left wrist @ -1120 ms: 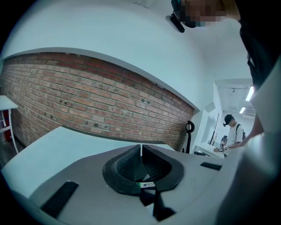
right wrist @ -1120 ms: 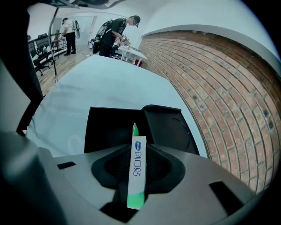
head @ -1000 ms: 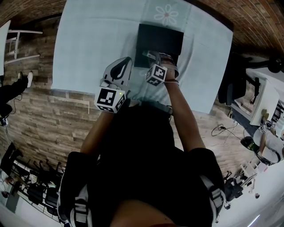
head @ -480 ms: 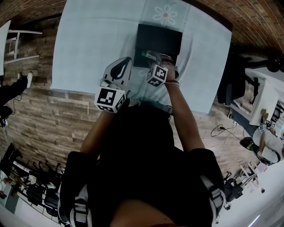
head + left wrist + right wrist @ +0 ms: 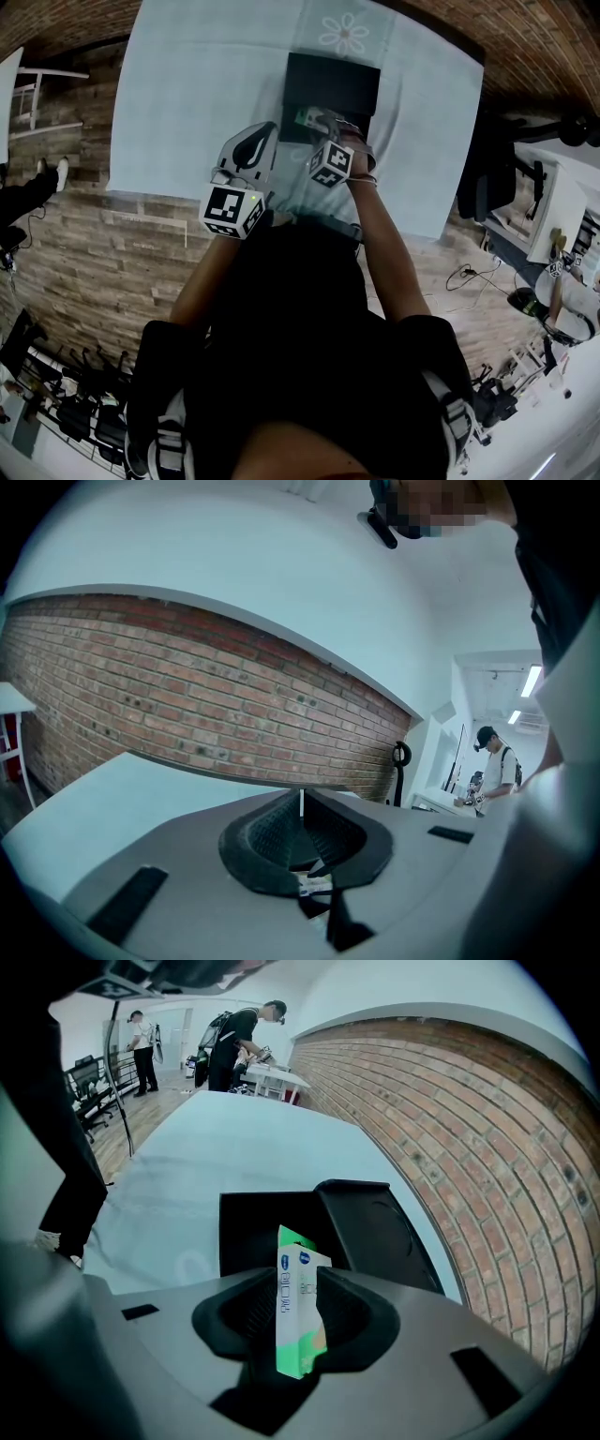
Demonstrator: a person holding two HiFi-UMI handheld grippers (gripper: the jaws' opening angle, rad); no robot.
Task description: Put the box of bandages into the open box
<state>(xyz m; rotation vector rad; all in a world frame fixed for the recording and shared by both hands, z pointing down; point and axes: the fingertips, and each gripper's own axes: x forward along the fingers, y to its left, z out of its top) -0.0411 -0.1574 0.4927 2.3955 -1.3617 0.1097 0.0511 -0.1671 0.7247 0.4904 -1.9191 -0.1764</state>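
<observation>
- Green-and-white bandage box [image 5: 296,1330] stands on end between the jaws of the right gripper [image 5: 298,1277]. Its long axis runs along the jaws, so the narrow end leads into the opening below.
- Right gripper: the jaws have just been opening and now stand wide. The bandage box is between them, and the pads do not appear to press on it. Judgement: the release step is in hand.
- The right gripper is pitched steeply down and aims at 12 o'clock, at the black open box [image 5: 246,1232]. This attitude places the bandage box over the cavity, not over the cloth.
- The lid [image 5: 375,1232] lies folded back at 3 o'clock of the cavity, which keeps the drop path free.
- In the head view, the bandage box [image 5: 306,116] sits at the 6 o'clock rim of the open box [image 5: 333,80]. Whether it touches the box floor cannot be told.
- Left gripper [image 5: 301,803]: jaws closed together, nothing between them. It is held at 9 o'clock of the right gripper, apart from the open box, probably to stay out of the working path.
- Both boxes are over the pale blue table [image 5: 206,84].
</observation>
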